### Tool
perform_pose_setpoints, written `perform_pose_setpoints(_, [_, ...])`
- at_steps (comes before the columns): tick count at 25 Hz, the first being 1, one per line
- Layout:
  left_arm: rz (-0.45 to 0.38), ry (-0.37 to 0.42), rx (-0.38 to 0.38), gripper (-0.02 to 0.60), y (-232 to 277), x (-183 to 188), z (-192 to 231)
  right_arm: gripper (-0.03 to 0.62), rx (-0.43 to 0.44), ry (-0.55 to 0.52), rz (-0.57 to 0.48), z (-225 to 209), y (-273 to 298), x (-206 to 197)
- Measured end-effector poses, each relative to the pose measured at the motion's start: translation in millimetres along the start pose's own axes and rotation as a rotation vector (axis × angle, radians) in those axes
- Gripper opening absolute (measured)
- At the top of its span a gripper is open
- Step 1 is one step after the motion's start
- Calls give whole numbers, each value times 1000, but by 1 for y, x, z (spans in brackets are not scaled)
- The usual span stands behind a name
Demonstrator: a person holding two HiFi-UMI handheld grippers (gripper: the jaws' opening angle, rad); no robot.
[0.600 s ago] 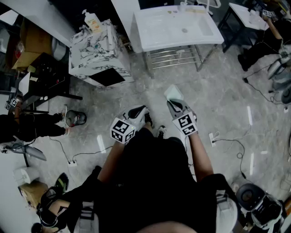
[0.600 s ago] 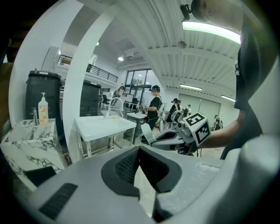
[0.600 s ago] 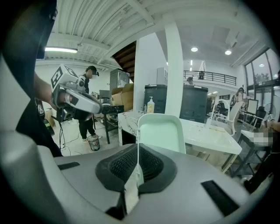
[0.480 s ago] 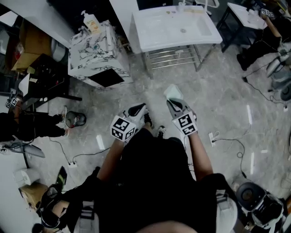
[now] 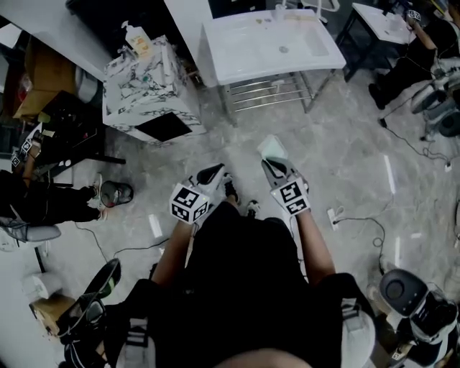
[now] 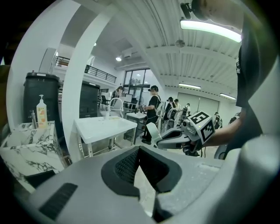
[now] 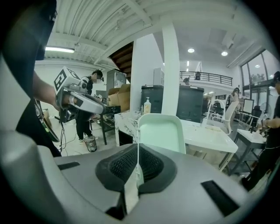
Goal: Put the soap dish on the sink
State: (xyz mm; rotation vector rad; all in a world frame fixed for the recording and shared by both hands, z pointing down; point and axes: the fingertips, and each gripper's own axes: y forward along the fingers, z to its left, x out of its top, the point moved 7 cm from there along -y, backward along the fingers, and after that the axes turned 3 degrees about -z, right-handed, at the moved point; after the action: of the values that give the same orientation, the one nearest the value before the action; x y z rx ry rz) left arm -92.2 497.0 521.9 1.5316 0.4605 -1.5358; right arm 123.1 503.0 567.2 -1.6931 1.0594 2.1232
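The soap dish (image 5: pixel 273 148) is pale green with rounded corners. It sticks forward out of my right gripper (image 5: pixel 274 165), which is shut on its near edge; in the right gripper view the dish (image 7: pixel 162 131) stands up just past the closed pads. My left gripper (image 5: pixel 213 175) is held beside it at the same height, shut with nothing in it; its pads (image 6: pixel 131 164) meet in the left gripper view. The white sink (image 5: pixel 244 65) stands on a metal frame well ahead across the floor, also seen as a white top (image 6: pixel 103 127) and behind the dish (image 7: pixel 210 138).
A marble-patterned cabinet (image 5: pixel 147 90) with a pump bottle (image 5: pixel 136 39) stands left of the sink. A small bin (image 5: pixel 115 192) and cables (image 5: pixel 359 223) lie on the grey floor. People stand at the left and right edges and beyond the sink. A white table (image 5: pixel 384 21) is at the far right.
The sink and cabinet have slid slightly left in the head view as the person moves. Both grippers keep their pose, the dish still gripped in the right one.
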Motion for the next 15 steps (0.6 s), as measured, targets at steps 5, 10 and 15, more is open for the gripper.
perform_pose_setpoints(5, [0,4,10,0,7,2,4,-2,1,22,54,-7,4,-5])
perform_pose_setpoints(10, [-6,3,12,0,11,7,12,-2,16,-18,18,-15,14,4])
perform_pose_setpoints(15, [-4,-8,7,0,14,8,21,-2,27,-6,30,-18,21,10])
